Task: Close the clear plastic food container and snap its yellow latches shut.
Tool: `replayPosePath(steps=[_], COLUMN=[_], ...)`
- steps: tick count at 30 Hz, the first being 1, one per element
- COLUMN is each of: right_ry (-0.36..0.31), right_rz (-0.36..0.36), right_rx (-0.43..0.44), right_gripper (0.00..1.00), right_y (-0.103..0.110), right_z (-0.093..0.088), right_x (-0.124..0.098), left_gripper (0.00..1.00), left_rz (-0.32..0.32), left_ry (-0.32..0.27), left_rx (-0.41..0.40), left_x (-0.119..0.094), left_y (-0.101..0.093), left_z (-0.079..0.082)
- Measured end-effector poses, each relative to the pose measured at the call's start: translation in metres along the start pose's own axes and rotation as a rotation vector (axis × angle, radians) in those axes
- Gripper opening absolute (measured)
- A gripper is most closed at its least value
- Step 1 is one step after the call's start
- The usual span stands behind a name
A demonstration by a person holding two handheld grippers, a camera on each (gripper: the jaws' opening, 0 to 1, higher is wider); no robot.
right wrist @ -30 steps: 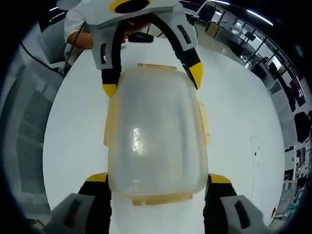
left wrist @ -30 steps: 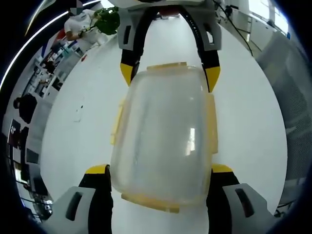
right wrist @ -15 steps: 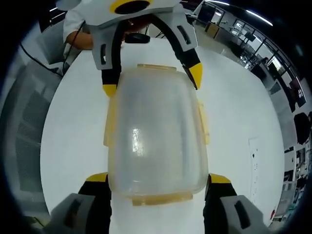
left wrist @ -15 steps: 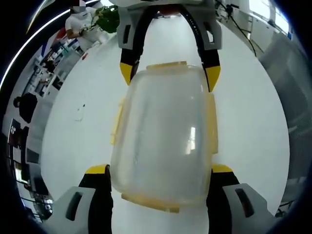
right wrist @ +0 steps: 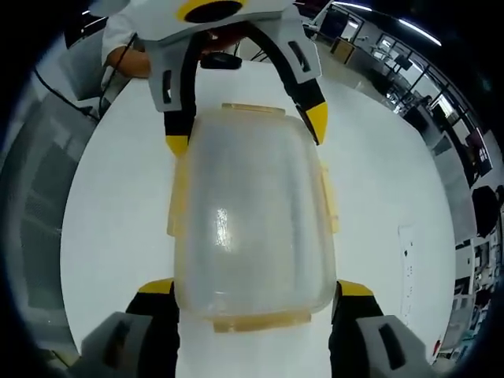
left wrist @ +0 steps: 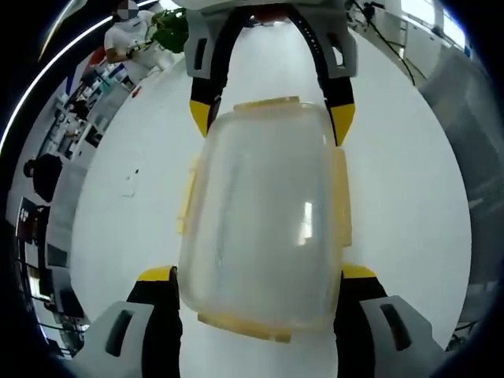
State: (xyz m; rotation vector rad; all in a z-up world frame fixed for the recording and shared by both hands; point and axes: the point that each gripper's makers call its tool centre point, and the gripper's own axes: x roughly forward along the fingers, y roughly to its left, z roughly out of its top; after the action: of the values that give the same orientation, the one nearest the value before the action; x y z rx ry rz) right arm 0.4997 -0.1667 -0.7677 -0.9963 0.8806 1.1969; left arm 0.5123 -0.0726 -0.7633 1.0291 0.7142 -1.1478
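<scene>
A clear plastic food container (left wrist: 264,213) (right wrist: 252,220) with yellow latches (left wrist: 187,197) (right wrist: 327,197) along its rim is held over a white table (left wrist: 118,213). My left gripper (left wrist: 257,273) is shut on its near end in the left gripper view, one yellow-tipped jaw at each side. At the far end, my right gripper (left wrist: 272,120) grips it the same way. In the right gripper view my right gripper (right wrist: 256,287) clamps the near end and my left gripper (right wrist: 246,130) the far end. Whether the latches are snapped I cannot tell.
A person in white (left wrist: 130,35) sits beyond the table by a green plant (left wrist: 173,27). A sleeve (right wrist: 126,47) and a black object (right wrist: 224,59) lie past the table's far edge. A paper sheet (right wrist: 413,268) lies on the table. A mesh chair (right wrist: 39,197) stands beside it.
The background has shifted slightly in both views. The container stays fixed between both pairs of jaws.
</scene>
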Motion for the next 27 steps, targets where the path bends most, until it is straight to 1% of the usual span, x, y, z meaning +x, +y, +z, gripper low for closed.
replayPosePath(steps=[1,3,6,11,15,19,22,25,27], right_ry=[-0.015,-0.027,-0.044,-0.040,-0.054,-0.060,-0.067,-0.077,-0.091], right_rz=[-0.007,-0.031,-0.031,-0.041,-0.058,-0.072,-0.081,-0.093,-0.113], right_rx=[0.005,-0.013,0.006,0.012,0.035,0.053,0.069,0.104,0.117], right_gripper=[0.79,0.82,0.82,0.82,0.82,0.82,0.81,0.81,0.81], right_y=[-0.001,-0.003,-0.004,-0.004,-0.004,-0.003,-0.002,-0.001,-0.003], right_z=[0.003,0.006,0.010,0.009,0.011,0.008,0.006,0.004,0.004], right_x=[-0.002,-0.004,-0.006,-0.007,-0.010,-0.013,-0.015,-0.019,-0.021], left_gripper=[0.79,0.79,0.79,0.79,0.79,0.80,0.82,0.83,0.84], left_rz=[-0.004,-0.009,-0.013,-0.020,-0.015,-0.002,0.013,0.029,0.040], left_ry=[-0.004,-0.013,-0.010,-0.011,-0.014,-0.017,-0.034,-0.046,-0.049], left_rx=[-0.005,-0.008,0.007,-0.004,-0.001,-0.009,-0.037,-0.063,-0.066], left_x=[-0.001,-0.002,-0.003,-0.005,-0.006,-0.008,-0.012,-0.016,-0.017], left_y=[0.000,-0.001,-0.003,-0.006,-0.007,-0.006,-0.003,0.000,0.001], left_z=[0.000,0.001,0.000,0.001,0.003,0.003,0.005,0.007,0.008])
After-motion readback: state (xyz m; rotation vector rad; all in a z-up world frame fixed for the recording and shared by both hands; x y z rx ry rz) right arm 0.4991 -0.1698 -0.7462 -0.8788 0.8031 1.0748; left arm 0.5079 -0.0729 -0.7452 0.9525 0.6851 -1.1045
